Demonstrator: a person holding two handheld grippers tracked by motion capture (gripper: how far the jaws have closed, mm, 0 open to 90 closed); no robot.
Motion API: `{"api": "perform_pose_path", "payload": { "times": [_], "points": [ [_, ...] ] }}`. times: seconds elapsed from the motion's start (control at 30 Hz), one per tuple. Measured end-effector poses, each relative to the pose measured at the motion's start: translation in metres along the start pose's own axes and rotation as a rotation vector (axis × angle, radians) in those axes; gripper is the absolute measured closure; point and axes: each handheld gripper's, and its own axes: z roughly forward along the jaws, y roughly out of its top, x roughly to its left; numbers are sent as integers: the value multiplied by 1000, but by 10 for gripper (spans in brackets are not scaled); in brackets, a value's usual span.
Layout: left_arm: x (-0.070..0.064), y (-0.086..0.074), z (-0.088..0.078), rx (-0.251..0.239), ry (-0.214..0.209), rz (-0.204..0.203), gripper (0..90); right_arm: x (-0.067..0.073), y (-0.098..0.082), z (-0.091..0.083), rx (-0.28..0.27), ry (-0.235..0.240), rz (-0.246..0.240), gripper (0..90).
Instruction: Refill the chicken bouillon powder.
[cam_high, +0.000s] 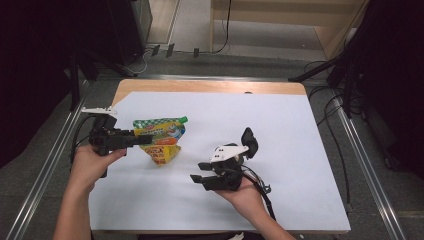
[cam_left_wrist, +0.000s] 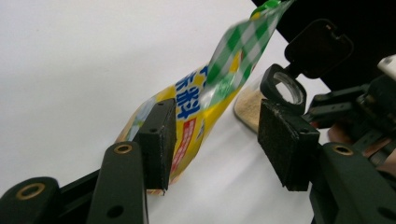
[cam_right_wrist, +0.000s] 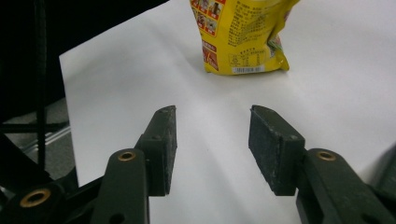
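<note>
hands, two, entering from the near edge of the high view, each carrying one gripper. right gripper (cam_high: 197, 171): held low over the bare front part of the surface (cam_high: 300, 165), pointing left toward the pouch; its fingers (cam_right_wrist: 163, 149) spread apart with nothing between them, white surface showing through the gap. left gripper (cam_high: 145, 140): at the left side of the surface, level, pointing right; its fingers (cam_left_wrist: 159, 140) spread, the pouch between them, lying against one pad and clear of the other, so not pinched.

pouch (cam_high: 162, 140), one: yellow printed spout pouch with a green-and-white chequered upper part and a green cap, on the left half of the surface, just in front of the left gripper. in the right gripper view its yellow back panel with small print and a barcode stands on the surface, well apart from that gripper's fingers.

surface, one: white sheet over a wooden top, a strip of wood bare along the far edge.

beyond the surface: grey floor, cables, dark stands at both sides, pale wooden furniture at the far end.
</note>
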Motion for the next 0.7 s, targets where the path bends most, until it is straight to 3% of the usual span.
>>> {"api": "perform_pose_path", "payload": {
  "times": [0.17, 0.3, 0.7],
  "points": [
    [6, -9, -9, -5, 38, -19, 463, -6, 3, -13, 0, 14, 28, 579],
    [10, -15, -14, -5, 38, -5, 451, -11, 7, -19, 11, 16, 52, 579],
    [29, -24, -20, -5, 58, -49, 439, -20, 12, -30, 31, 6, 65, 656]
  ]
}}
